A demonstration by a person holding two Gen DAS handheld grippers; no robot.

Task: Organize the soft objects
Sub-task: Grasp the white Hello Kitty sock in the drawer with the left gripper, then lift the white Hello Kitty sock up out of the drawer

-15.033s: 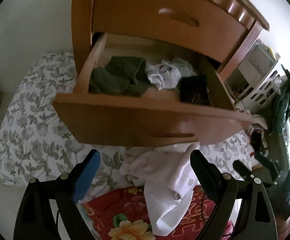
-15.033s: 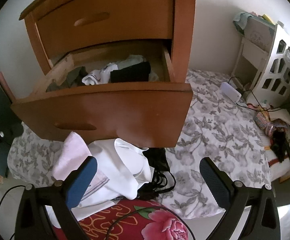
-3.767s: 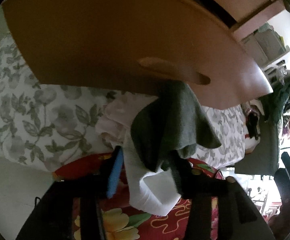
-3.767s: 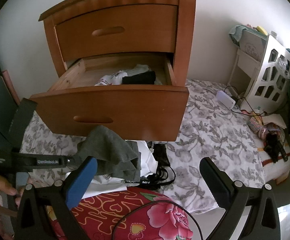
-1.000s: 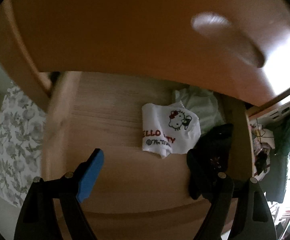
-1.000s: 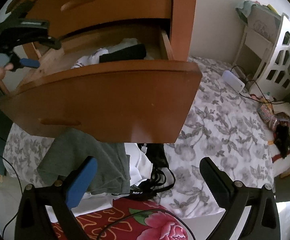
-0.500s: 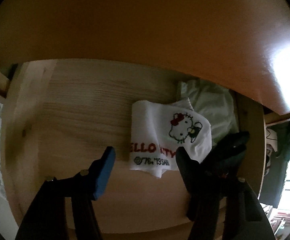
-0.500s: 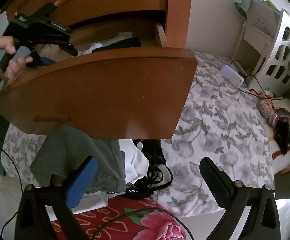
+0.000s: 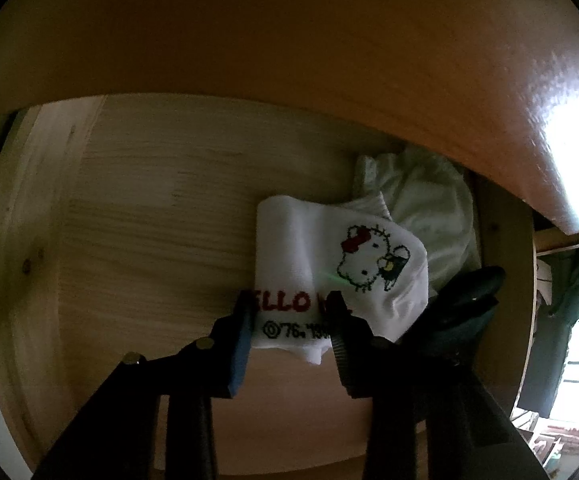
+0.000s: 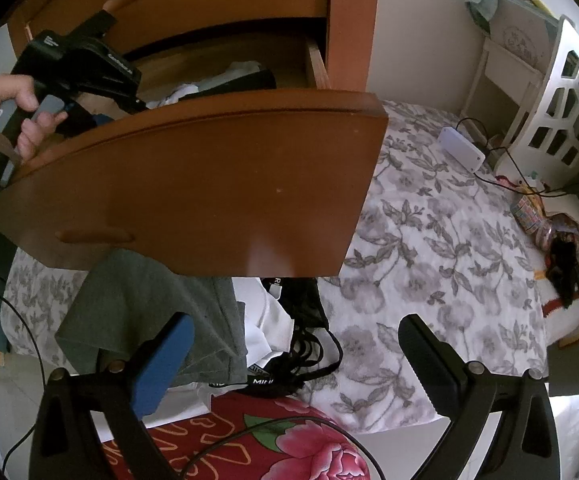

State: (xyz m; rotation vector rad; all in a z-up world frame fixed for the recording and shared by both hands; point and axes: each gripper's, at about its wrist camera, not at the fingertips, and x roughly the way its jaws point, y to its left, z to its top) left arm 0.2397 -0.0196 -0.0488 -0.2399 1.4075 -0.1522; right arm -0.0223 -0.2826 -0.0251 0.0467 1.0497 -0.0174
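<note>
Inside the open wooden drawer (image 9: 137, 216), the left gripper (image 9: 289, 312) reaches down over a white sock (image 9: 329, 264) printed with a cartoon cat and red lettering, its jaws just closing, one finger at the sock's left edge and the other over the lettering; whether the pads yet press the fabric cannot be told. The sock lies flat at centre right of the left wrist view, its long axis running from the frame's upper middle down to the lower middle, cuff end nearest the fingers. Beside it sit one pale green cloth (image 9: 429, 204) at upper right and one black cloth (image 9: 461, 312) at right. In the right wrist view, a hand (image 10: 5, 108) at upper left holds the left gripper in the drawer, while the right gripper (image 10: 293, 352) hangs with fingers spread wide and nothing between them, above one grey garment (image 10: 141, 308), white clothes (image 10: 265, 328) and a black strappy piece (image 10: 301, 352) on the flowered bedsheet (image 10: 429, 248).
</note>
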